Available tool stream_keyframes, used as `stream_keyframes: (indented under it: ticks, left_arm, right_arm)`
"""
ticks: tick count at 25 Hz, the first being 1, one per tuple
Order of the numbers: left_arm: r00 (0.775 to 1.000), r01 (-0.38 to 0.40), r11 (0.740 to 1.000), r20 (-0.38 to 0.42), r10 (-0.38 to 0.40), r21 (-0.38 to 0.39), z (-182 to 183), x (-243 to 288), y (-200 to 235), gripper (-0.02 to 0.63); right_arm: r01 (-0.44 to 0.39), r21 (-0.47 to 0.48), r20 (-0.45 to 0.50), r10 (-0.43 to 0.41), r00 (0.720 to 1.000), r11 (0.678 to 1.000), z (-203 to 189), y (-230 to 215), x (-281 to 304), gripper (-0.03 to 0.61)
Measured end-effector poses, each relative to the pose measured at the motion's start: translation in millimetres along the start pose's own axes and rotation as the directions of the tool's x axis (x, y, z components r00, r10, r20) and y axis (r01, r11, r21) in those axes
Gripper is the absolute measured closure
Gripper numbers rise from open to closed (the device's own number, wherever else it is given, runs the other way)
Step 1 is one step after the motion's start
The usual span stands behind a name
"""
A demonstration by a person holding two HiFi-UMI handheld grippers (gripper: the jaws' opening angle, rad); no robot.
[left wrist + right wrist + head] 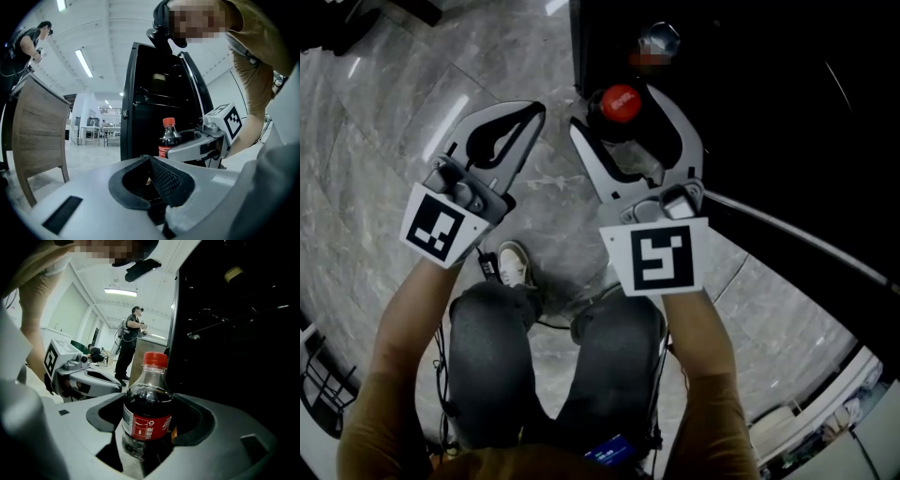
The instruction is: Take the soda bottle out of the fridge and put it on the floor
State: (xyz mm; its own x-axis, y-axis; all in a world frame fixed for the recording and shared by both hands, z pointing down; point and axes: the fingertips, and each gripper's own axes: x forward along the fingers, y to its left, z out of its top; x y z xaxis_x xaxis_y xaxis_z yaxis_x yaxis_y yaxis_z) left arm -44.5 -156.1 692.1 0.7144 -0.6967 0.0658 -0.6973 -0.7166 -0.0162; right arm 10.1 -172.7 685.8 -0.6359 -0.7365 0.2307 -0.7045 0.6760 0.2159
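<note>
Soda bottle (147, 405) sitting upright between jaws of right gripper (619, 112), which is clamping its body, red cap up, just beside open black fridge (150, 93). Left gripper (530, 118) hovering alongside, jaws pressing together, carrying nothing.

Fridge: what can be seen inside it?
Wire shelves and one yellowish item high up; the rest is too dark to tell. The soda bottle sits clamped in the right gripper at the opening.

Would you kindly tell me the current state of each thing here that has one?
soda bottle: capped, upright, gripped.
right gripper: shut on the soda bottle.
left gripper: shut, empty.
fridge: door open.
</note>
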Motion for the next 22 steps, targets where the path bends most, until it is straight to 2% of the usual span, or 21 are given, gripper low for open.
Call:
stream_keyframes:
  ticks: [5, 10, 13, 18, 22]
  left_arm:
    - [1.000, 0.030, 0.999, 0.004, -0.030, 0.023, -32, 7, 6, 0.612]
    - [0.999, 0.041, 0.999, 0.013, -0.042, 0.026, -64, 9, 16, 0.612]
    - [0.999, 0.050, 0.998, 0.007, -0.050, 0.041, -86, 9, 17, 0.612]
    - [0.997, 0.069, 0.998, -0.025, -0.069, 0.007, -133, 6, 18, 0.612]
    - [0.996, 0.074, 0.997, -0.056, -0.075, -0.015, -172, 5, 17, 0.612]
  right_arm:
    - [-0.033, -0.005, -0.001, 0.033, 0.999, 0.999, -38, 3, 24, 0.275]
    - [-0.109, -0.104, -0.012, 0.109, 0.994, 0.989, -65, 13, 43, 0.275]
    - [-0.133, -0.118, -0.022, 0.131, 0.991, 0.984, -83, 21, 49, 0.275]
    - [-0.120, -0.050, -0.022, 0.119, 0.993, 0.992, -126, 32, 60, 0.275]
    - [-0.122, 0.007, -0.068, 0.123, 0.990, 0.992, -172, 45, 66, 0.275]
